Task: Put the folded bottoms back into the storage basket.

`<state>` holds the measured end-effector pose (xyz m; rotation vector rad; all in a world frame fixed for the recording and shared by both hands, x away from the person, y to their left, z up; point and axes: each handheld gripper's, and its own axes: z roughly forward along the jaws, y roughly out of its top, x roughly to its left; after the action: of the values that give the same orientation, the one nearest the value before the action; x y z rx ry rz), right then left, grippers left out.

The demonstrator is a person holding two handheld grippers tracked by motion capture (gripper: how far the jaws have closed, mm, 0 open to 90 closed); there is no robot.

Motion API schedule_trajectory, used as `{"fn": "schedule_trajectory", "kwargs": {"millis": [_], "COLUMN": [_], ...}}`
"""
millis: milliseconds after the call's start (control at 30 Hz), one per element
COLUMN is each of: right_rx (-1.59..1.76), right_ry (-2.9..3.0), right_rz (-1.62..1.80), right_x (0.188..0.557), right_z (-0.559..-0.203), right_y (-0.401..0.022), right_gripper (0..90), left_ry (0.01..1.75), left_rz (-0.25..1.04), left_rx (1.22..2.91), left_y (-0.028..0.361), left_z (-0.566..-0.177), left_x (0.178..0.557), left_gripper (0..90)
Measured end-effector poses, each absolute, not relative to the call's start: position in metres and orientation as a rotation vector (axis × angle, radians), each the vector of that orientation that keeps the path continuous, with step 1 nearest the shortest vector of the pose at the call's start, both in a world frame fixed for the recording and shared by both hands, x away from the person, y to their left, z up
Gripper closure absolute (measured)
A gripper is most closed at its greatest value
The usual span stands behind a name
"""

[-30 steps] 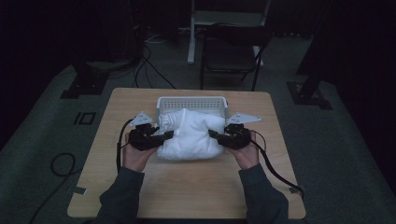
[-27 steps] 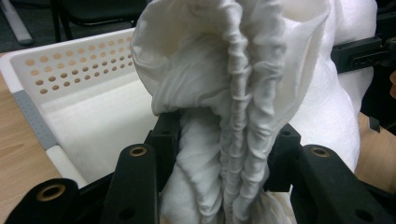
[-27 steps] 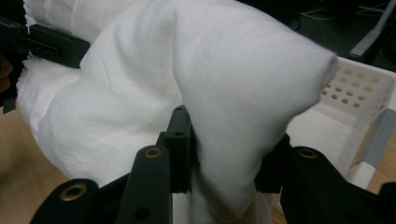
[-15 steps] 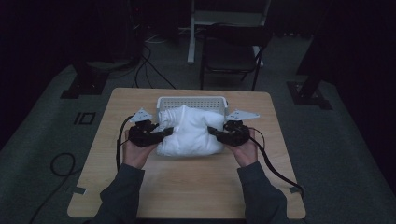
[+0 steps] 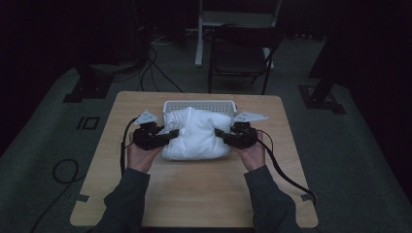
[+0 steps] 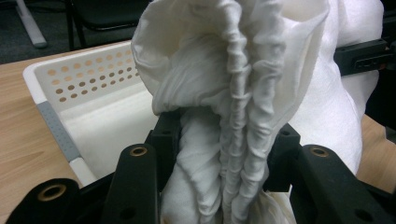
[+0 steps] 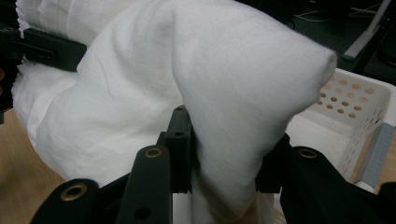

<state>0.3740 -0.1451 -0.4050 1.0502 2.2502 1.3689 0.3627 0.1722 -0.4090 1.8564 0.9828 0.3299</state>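
Sat on the wooden counter (image 5: pixel 194 194), near its middle: a big white cloth (image 5: pixel 197 136), bunched into a soft lump. Lay partly over the near rim of a white basket (image 5: pixel 199 104) with small round holes, at 12 o'clock from the cloth.

Came in from 9 o'clock of the cloth: the left gripper (image 5: pixel 167 137), held in a hand. Pinched a thick fold of the white cloth between the two black jaws. Jaws partly shut, kept apart by the crinkled bunch squeezed in the gap.

Came in from 3 o'clock of the cloth: the right gripper (image 5: pixel 219 133), held in the other hand. Also squeezed a smooth fold of the cloth, jaws closed onto it from both sides.

Stood past the counter at 12 o'clock: a dark chair (image 5: pixel 240 53) on the grey floor (image 5: pixel 43 145).
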Motion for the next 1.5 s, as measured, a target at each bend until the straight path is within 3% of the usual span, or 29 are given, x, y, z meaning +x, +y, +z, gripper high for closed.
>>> {"fn": "schedule_trajectory", "kwargs": {"millis": [1500], "right_rx": [1.105], "right_ry": [2.226], "right_rz": [1.350], "right_x": [0.405], "right_z": [-0.408], "right_y": [-0.135], "right_gripper": [65.3], "left_ry": [1.019], "left_rz": [0.352], "left_rx": [1.829], "left_y": [0.176], "left_z": [-0.412], "left_x": [0.390], "left_gripper": [57.7]}}
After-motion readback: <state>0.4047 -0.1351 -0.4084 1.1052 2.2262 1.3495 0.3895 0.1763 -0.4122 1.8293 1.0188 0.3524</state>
